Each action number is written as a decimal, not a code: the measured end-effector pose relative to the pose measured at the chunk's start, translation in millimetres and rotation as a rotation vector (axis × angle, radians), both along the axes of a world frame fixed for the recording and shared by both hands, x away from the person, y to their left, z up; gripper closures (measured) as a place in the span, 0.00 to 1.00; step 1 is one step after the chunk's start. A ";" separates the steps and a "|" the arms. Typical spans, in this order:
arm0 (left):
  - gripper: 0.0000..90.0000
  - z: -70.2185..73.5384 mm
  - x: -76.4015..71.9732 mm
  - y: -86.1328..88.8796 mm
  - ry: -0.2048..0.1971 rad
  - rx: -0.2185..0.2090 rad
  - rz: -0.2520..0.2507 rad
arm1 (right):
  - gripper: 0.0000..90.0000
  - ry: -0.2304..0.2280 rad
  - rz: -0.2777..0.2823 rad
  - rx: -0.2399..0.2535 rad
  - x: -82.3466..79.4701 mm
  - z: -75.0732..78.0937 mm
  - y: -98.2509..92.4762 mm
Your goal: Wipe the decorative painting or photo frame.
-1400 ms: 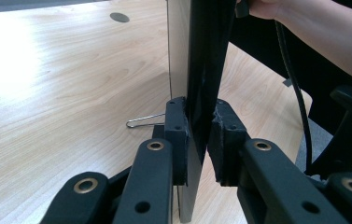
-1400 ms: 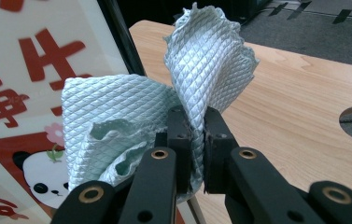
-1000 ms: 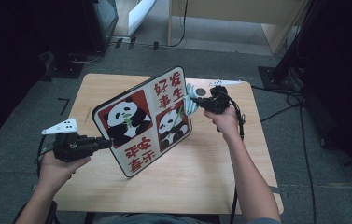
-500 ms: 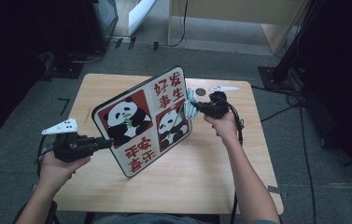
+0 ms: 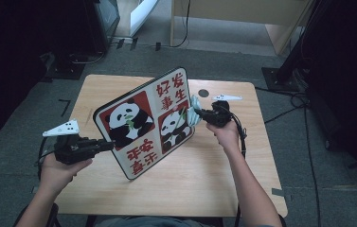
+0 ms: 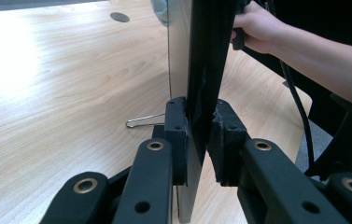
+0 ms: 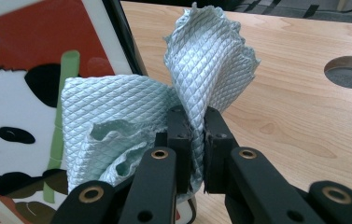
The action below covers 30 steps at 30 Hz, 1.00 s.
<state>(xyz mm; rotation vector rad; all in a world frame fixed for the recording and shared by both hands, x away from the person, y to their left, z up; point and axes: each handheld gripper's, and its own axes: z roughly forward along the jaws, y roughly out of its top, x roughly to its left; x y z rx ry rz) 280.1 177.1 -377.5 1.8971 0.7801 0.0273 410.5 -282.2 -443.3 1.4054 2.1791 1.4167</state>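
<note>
Currently the left gripper point(image 5: 104, 144) is clamped on the lower left edge of the panda board point(image 5: 148, 121), jaws pressed on both faces in the left gripper view, holding it tilted up on edge above the wooden table point(image 5: 204, 179). Right gripper point(image 5: 198, 115) is closed tight on a pale green cloth point(image 7: 197, 60), bunched up between its jaws, cloth touching the board's right side by the smaller panda picture. A wire clip point(image 6: 143, 121) lies on the table behind the board
</note>
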 end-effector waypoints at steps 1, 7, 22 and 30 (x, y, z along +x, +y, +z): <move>0.88 -0.1 0.1 0.1 0.000 0.000 -0.001 | 0.94 0.002 -0.003 0.003 -0.8 -1.6 -0.5; 0.88 -0.2 -0.2 -0.2 0.000 0.000 0.002 | 0.94 0.014 -0.004 0.001 -3.8 -10.6 -2.1; 0.88 -1.1 -1.5 -1.5 -0.001 -0.005 0.017 | 0.94 0.020 -0.013 -0.075 -16.7 -42.8 -3.2; 0.88 -1.6 -2.4 -1.6 -0.007 -0.005 0.018 | 0.94 0.067 -0.009 -0.105 -15.4 -51.7 -4.4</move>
